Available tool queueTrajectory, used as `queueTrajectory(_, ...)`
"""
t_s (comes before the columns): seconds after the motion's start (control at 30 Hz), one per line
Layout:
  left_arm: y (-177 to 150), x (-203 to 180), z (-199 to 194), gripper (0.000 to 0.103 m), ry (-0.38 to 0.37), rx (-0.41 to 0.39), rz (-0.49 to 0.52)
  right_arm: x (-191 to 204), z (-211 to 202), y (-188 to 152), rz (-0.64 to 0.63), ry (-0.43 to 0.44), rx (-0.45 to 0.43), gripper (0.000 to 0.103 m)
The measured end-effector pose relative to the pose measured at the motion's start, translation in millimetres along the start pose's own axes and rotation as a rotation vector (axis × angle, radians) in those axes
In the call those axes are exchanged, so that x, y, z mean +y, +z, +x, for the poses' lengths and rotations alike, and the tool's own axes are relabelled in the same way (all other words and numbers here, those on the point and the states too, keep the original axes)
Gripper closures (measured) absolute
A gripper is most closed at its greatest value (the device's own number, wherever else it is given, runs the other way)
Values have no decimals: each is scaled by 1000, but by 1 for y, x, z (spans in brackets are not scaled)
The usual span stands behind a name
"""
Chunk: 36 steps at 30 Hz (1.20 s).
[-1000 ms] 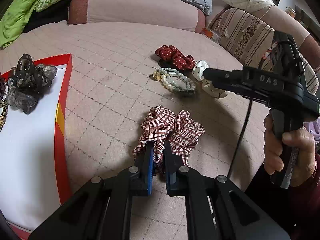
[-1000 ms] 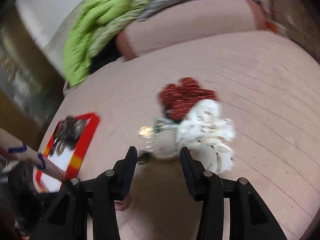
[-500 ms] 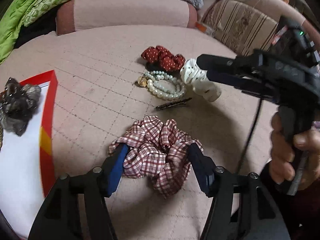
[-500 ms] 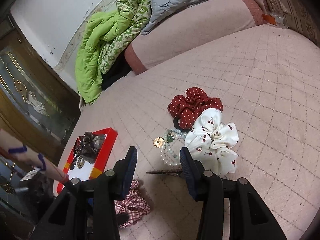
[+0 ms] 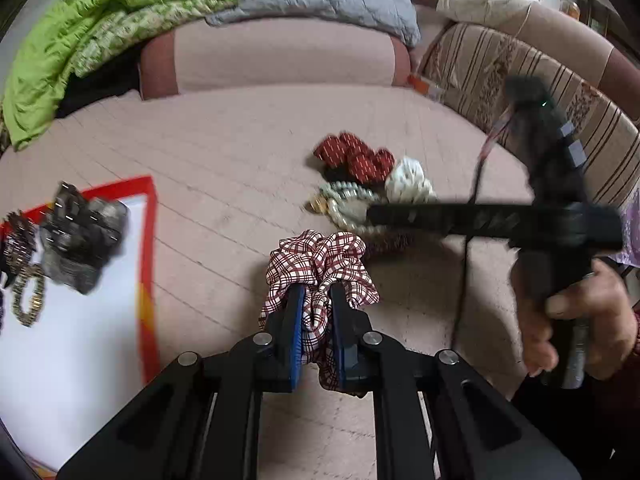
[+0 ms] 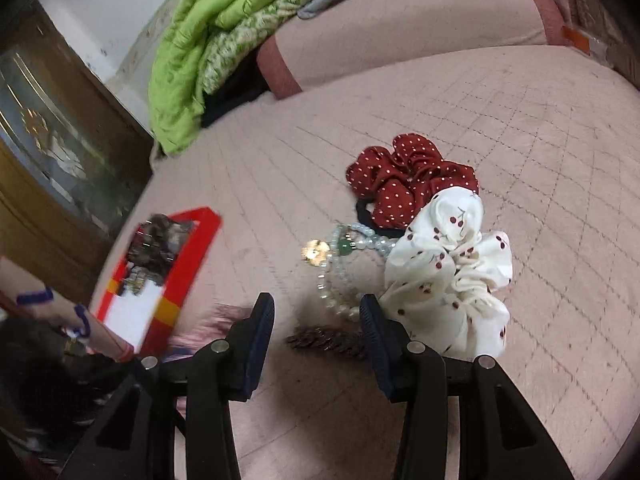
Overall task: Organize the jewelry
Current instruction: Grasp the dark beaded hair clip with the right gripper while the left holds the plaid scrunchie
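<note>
My left gripper (image 5: 316, 300) is shut on a red-and-white plaid scrunchie (image 5: 320, 264), held just above the pink quilted bed. My right gripper (image 6: 316, 312) is open and empty, hovering over a brown hair clip (image 6: 328, 340) and a pearl bead bracelet (image 6: 340, 264); it also shows in the left wrist view (image 5: 372, 214). A white cherry-print scrunchie (image 6: 452, 276) and a red polka-dot scrunchie (image 6: 408, 184) lie just beyond. A red-rimmed white tray (image 5: 146, 240) at the left holds a dark hair claw (image 5: 80, 236) and chain bracelets (image 5: 28, 300).
A pink bolster (image 5: 276, 56) with green and grey quilts (image 5: 100, 20) lies at the back. A striped sofa back (image 5: 540, 92) runs along the right. A wooden cabinet (image 6: 60, 160) stands beyond the bed's left edge.
My left gripper was open around the plaid scrunchie half a second ago and has shut on it. My right gripper has come lower and nearer the bracelet and hair clip.
</note>
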State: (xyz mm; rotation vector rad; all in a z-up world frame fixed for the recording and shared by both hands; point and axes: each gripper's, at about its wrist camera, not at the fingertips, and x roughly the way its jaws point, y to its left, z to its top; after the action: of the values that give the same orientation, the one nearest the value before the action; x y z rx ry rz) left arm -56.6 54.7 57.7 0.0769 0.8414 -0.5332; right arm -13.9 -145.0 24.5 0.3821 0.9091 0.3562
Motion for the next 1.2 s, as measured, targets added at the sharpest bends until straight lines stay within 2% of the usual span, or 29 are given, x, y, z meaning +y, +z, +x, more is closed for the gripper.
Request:
queueTrajectory(0.17, 3, 20, -26, 91, 52, -63, -42, 0, 17, -9, -18, -5, 94, 54)
queueTrajectory(0.3, 3, 43, -33, 91, 73, -88, -104, 15, 13, -23, -109, 16, 129, 54)
queueTrajectory(0.4, 2, 49, -35, 91, 74, -91, -120, 26, 15, -27, -198, -40, 136, 56)
queueTrajectory(0.47, 1, 48, -34, 91, 74, -90, -113, 30, 18, -28, -232, -72, 137, 62)
queueTrajectory(0.53, 2, 48, -33, 91, 78, -95, -110, 34, 20, -31, -282, -127, 139, 81)
queueTrajectory(0.57, 1, 49, -33, 91, 79, -92, -109, 36, 20, -32, -312, -164, 136, 84)
queueTrajectory(0.63, 0, 49, -32, 91, 82, -92, -117, 37, 20, -31, -314, -175, 132, 94)
queueTrajectory(0.77, 0, 49, -30, 91, 84, -95, -120, 33, 10, -28, -284, -165, 83, 94)
queueTrajectory(0.83, 0, 49, -30, 91, 82, -97, -121, 33, -2, -24, -265, -135, 20, 94)
queueTrajectory(1.0, 1, 51, -30, 91, 107, -101, -116, 34, -16, -16, -206, -49, -65, 94)
queueTrajectory(1.2, -1, 54, -35, 91, 130, -114, -117, 49, -15, -15, -212, -23, -90, 94)
